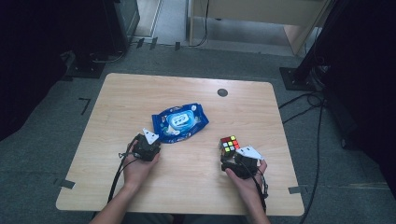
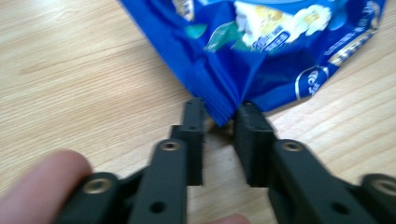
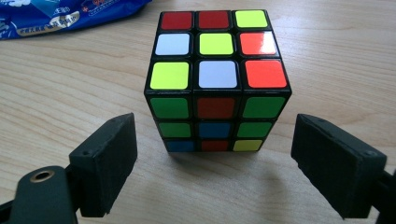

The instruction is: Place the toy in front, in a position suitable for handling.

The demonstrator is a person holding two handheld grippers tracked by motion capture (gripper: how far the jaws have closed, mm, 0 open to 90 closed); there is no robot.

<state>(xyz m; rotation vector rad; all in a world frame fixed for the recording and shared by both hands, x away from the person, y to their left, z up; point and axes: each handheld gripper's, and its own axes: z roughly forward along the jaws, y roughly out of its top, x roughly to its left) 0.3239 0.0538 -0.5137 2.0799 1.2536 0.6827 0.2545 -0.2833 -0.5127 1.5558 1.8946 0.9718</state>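
Note:
A blue wet-wipes pack lies near the middle of the wooden table. My left gripper is at the pack's near left corner. In the left gripper view, the left gripper has its jaw tips pinched on the crimped end seam of the wipes pack, and the foil bunches there. A scrambled Rubik's cube stands to the right. My right gripper sits just behind it. In the right gripper view, the right gripper is open, wider than the cube, which stands just beyond its tips and untouched.
A dark round grommet sits in the tabletop at the back right. Cables run over the carpet to the right of the table. Dark stands flank the table on both sides.

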